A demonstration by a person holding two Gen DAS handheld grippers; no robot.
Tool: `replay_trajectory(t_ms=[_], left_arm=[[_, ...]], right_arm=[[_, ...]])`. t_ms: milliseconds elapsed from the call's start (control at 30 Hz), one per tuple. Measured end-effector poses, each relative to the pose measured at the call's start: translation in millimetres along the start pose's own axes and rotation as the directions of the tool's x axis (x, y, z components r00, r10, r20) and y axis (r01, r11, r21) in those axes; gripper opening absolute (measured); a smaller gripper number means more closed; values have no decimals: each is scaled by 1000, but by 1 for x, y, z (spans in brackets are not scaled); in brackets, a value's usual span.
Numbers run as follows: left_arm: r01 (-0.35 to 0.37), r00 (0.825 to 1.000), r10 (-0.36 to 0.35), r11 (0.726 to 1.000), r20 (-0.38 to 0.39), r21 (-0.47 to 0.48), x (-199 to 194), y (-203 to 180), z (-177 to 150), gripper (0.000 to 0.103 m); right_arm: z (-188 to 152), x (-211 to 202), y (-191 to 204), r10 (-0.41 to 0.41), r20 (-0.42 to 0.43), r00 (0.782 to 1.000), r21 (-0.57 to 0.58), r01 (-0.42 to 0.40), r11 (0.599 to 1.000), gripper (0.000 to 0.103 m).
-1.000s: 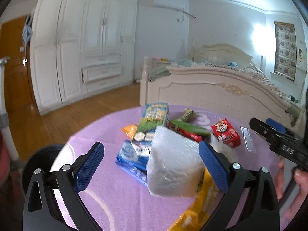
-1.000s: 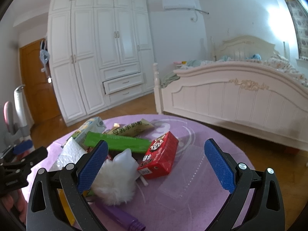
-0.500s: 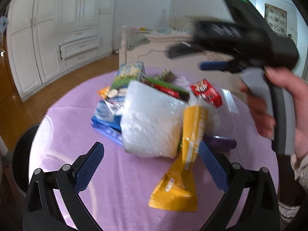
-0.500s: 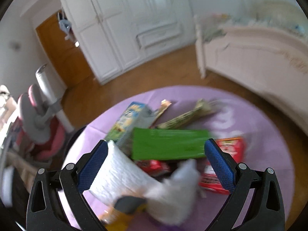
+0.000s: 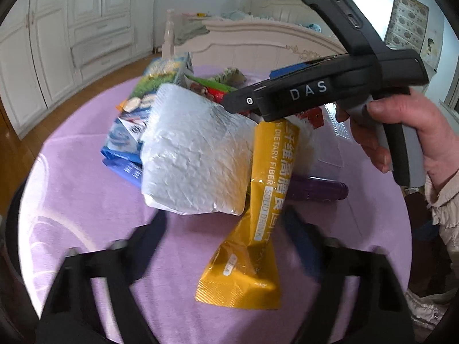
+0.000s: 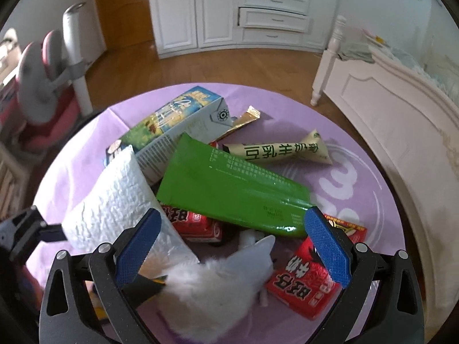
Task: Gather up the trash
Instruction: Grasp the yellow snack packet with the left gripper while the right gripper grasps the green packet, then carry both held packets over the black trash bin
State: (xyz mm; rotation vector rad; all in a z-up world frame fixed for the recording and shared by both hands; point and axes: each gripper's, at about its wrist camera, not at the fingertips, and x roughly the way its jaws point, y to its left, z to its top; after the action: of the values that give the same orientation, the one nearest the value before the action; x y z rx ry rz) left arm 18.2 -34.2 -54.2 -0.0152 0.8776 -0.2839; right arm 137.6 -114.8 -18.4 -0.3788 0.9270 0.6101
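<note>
Purple cloth covers the round table (image 5: 86, 189), and through my left wrist camera the yellow drink pouch (image 5: 258, 229) lies between the blurred fingers of my left gripper (image 5: 226, 229), whose jaws have just been closing but do not yet press it. The white padded bag (image 5: 195, 154) overlaps the pouch and could drag along.

Right view: my right gripper (image 6: 229, 243) stands wide over the fluffy white scrap (image 6: 218, 289) and green wrapper (image 6: 229, 189); closing here might catch both.
</note>
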Motion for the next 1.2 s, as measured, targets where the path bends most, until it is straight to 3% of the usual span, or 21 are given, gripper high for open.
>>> replay_trajectory(t_ms=[67,167,267,400,600,900,1200], left_arm=[[14,1000,-14,1000,-7,-20,3,3,1,63],[16,1000,-16,999,13,-32,-2,4,1,46],[27,999,-26,999,19,-43,-3,6,-1,37],[45,998,-43,998,43,-51,-9,8,-3,29],[67,993,-61,996,100,-65,-25,14,-2,23],[85,982,-69,993,175,-82,-65,24,-8,21],[98,973,-63,984,224,-151,-87,56,-31,22]], right_arm=[[1,1,3,6,24,1000,-26,-6,1000,83],[3,3,5,29,52,998,-32,-27,999,52],[6,9,1,56,63,996,-10,-55,998,33],[5,-3,-1,47,132,990,10,-48,999,25],[-1,-43,-20,113,280,953,112,-149,982,13],[-2,-87,-31,202,383,901,200,-295,934,7],[3,-117,-6,235,446,864,174,-341,924,5]])
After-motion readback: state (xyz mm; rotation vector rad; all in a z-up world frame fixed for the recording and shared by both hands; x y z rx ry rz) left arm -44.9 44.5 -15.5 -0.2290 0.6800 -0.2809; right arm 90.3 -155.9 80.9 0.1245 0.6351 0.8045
